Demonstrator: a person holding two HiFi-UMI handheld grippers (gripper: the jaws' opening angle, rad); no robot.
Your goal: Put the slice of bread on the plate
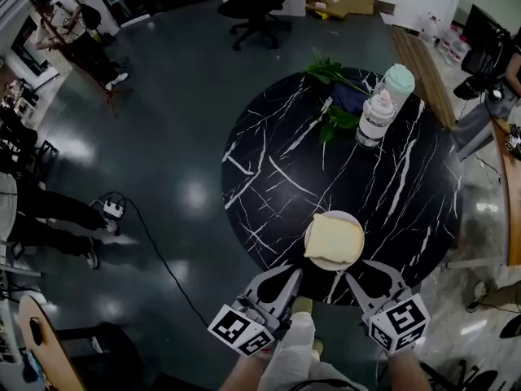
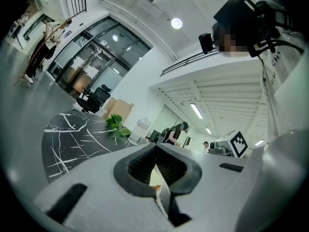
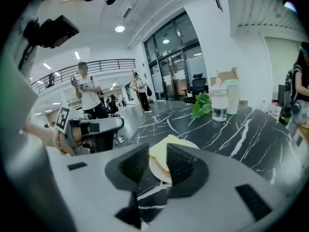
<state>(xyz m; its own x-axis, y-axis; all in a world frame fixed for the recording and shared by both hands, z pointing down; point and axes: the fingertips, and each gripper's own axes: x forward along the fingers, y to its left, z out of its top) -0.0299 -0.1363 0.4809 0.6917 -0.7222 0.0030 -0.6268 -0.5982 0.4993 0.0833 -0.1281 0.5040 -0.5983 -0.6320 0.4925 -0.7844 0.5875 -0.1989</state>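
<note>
One pale bread slice [image 1: 334,237], on white plate [image 1: 327,265]

Head overhead, gripper views low, apparently sharing table [image 1: 269,161]

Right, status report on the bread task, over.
Left gripper shut, empty; right gripper open, empty. Bread slice lying on plate. Nothing in the way.
</note>
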